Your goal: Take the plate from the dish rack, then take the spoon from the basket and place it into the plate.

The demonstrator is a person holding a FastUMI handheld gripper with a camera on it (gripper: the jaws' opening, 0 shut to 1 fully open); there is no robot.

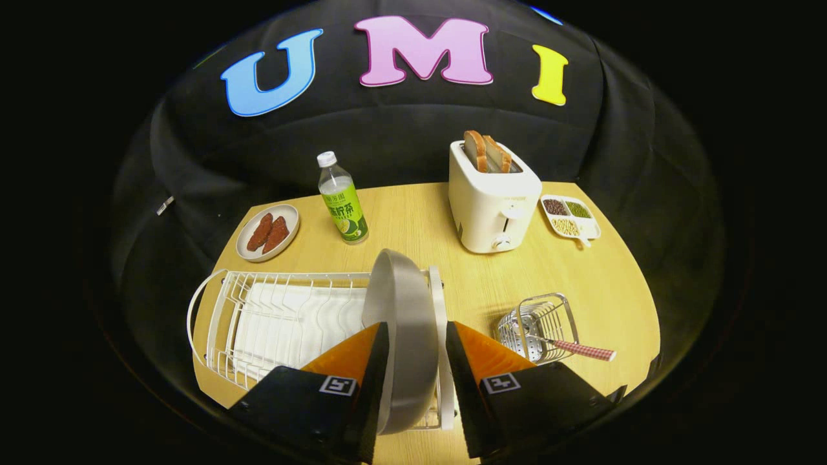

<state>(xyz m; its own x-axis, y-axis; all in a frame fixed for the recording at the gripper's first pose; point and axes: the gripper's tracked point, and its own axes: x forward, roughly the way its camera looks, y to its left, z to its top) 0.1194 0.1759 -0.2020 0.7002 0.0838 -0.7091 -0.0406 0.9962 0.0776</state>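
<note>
Wooden table [413, 213] carries all items. Dish rack [271, 316] stands at its near left; the plate [404, 323] is on edge at the rack's right end, between the gripper [417, 352] fingers, which sit narrow about it; whether both press cannot be told. Wire basket [539, 323] holds the spoon [578, 349], handle outward. Judgement: plate removal barely begun; spoon transfer outstanding.

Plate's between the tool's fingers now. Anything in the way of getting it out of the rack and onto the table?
Nothing visible blocks it. The plate stands on edge at the dish rack end nearest the basket, between the tool fingers. Bare table lies between rack and basket; the toaster sits farther back.
</note>
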